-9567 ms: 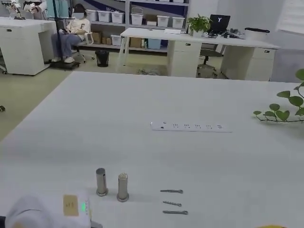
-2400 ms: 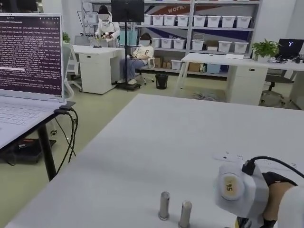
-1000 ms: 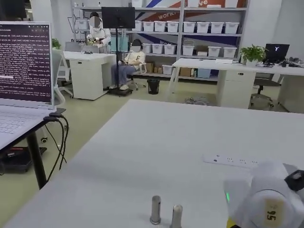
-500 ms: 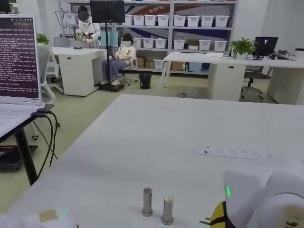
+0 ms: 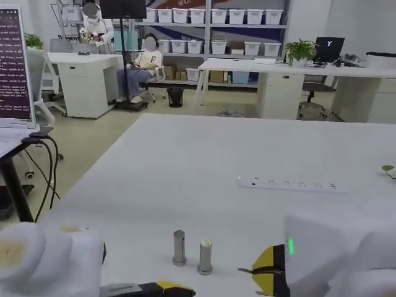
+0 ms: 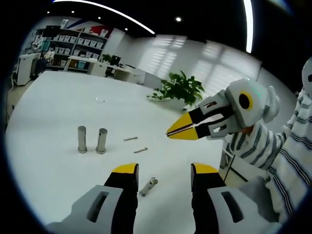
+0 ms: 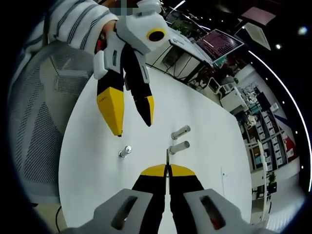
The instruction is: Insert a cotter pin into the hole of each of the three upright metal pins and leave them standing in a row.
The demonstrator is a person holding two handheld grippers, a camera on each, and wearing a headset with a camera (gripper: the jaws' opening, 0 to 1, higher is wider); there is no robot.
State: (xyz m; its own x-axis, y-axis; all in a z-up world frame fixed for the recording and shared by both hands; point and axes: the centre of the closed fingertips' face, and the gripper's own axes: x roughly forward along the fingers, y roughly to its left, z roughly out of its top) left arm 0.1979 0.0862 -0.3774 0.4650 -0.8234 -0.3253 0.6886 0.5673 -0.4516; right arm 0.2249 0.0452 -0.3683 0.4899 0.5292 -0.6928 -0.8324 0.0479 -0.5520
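Observation:
Two metal pins stand upright side by side on the white table. A third metal pin lies on its side just ahead of my left gripper, which is open and empty. My right gripper is shut on a cotter pin that sticks out past its yellow tips. In the head view it hovers to the right of the upright pins, as the right gripper. Two more cotter pins lie on the table beyond the fallen pin.
A white power strip lies further back on the table. An open laptop stands on a stand off the table's left side. A potted plant sits at the table's far end. People sit at desks in the background.
The head camera has swung right and down. My left gripper's yellow tips have come into the head view at the bottom left. The two upright pins have not moved.

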